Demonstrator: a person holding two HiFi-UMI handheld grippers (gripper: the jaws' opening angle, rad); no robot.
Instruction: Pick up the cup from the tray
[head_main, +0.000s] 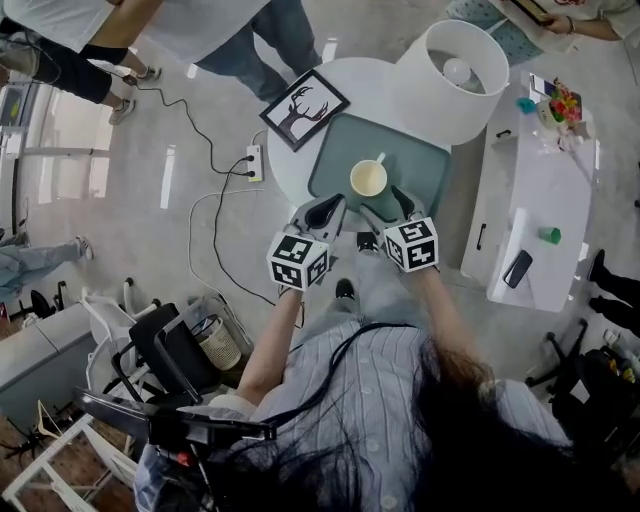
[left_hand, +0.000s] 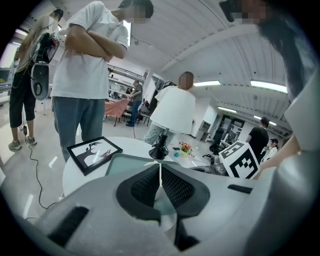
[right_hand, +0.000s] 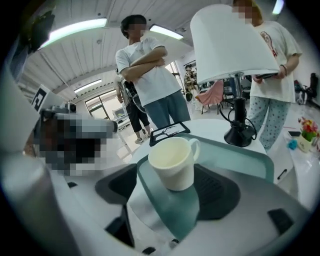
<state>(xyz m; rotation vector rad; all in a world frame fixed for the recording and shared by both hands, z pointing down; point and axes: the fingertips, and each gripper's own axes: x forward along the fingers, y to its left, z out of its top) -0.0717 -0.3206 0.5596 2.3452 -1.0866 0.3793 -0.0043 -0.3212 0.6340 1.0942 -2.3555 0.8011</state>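
- The cup (right_hand: 172, 162) is a plain cream-white mug with a single loop handle and a smooth, slightly tapered wall. It is empty, and its inside is a pale yellowish white.
- It stands upright on a grey-green tray (head_main: 425, 160) with rounded corners and a raised rim. In the head view it is near the tray's front edge, with its handle pointing away from the person.
- The tray lies on a round white worktop (head_main: 350, 85), next to a framed black-and-white deer picture (head_main: 304, 108) and a table lamp with a large white shade (head_main: 450, 75).
- The right tongs (head_main: 390, 207) are spread wide, with one dark ribbed pad on each side of the cup. In the right gripper view there is clear space between the cup and the pad on the view's left. The pad on the view's right is close behind the cup's wall. The cup rests on the tray, not lifted.
- The left tongs (left_hand: 160, 172) are pressed together, pad against pad, with nothing held between them. They hover at the tray's near edge, just beside the right tongs and apart from the cup.
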